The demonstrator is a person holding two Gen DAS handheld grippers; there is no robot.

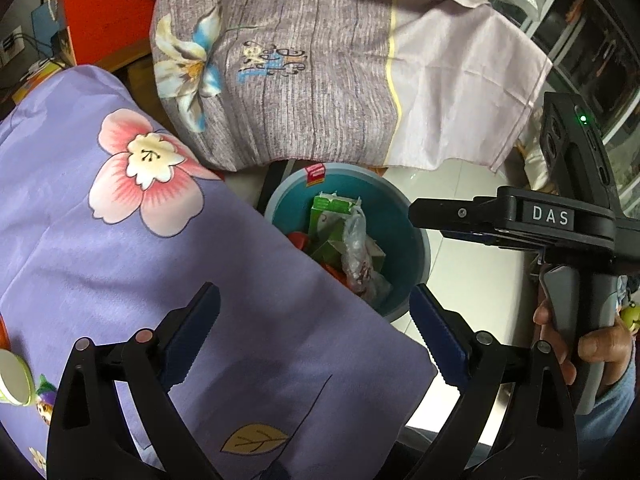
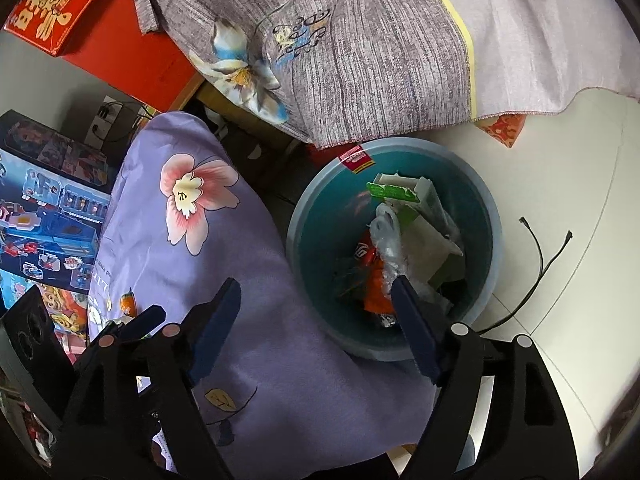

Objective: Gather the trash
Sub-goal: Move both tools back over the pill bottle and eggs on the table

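- Teal bin (image 2: 320, 216): round, pale grey rim, standing on a white tiled floor (image 2: 560, 184) beside a lilac floral cloth (image 2: 256, 312). A red sticker (image 2: 357, 159) sits on the inner rim; its print is too small to read.
- Trash in the bin: a green-and-white carton (image 2: 404, 196), upright and torn open at the top; crumpled clear plastic bag (image 2: 386, 236); an orange-red wrapper (image 2: 374, 280) with white lettering, unreadable.
- Right gripper (image 2: 316, 320): jaws wide apart with nothing between them; one blue pad over the cloth, the other over the bin's contents.
- Left gripper (image 1: 316, 332): jaws likewise wide and empty, above the cloth's edge and the bin.
- Right gripper's body, seen from the left wrist view: black, with a label reading "DAS" (image 1: 550, 216), a green light lit; a hand (image 1: 588, 344) grips its handle.
- Grey-mauve cloth (image 2: 360, 60): flower print with ornamental script, illegible.
- Red box (image 2: 64, 0): gold Chinese characters.
- Blue toy box (image 2: 44, 216): pictures only, text unreadable.
- Black cable (image 2: 536, 264) on the floor.
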